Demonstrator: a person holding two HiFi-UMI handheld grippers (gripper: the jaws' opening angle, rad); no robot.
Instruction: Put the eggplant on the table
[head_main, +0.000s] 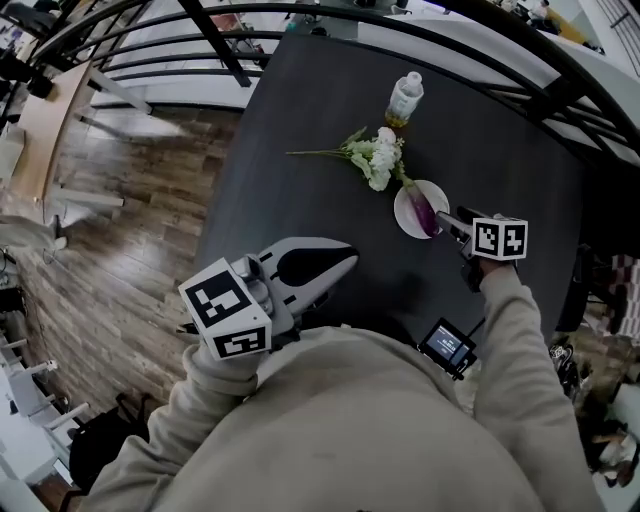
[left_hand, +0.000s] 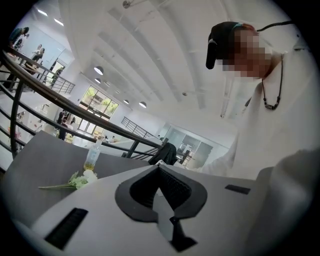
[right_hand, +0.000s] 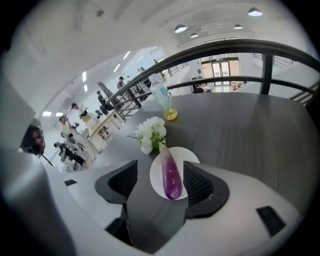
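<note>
The eggplant (right_hand: 170, 176) is seen lying on the white plate (right_hand: 156, 172) just ahead of the nearer right gripper (head_main: 452, 226), whose wide-spread jaws are pointed roughly along its long axis, while the left gripper (head_main: 335, 262) is held closed, well back.

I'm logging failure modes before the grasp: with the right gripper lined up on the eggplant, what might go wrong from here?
The right gripper is open, the eggplant framed between its jaws but not gripped. Coming in low, a jaw might catch the plate rim and shove or tip it. The eggplant's stem end lies at the flowers, so lifting may drag them.
</note>
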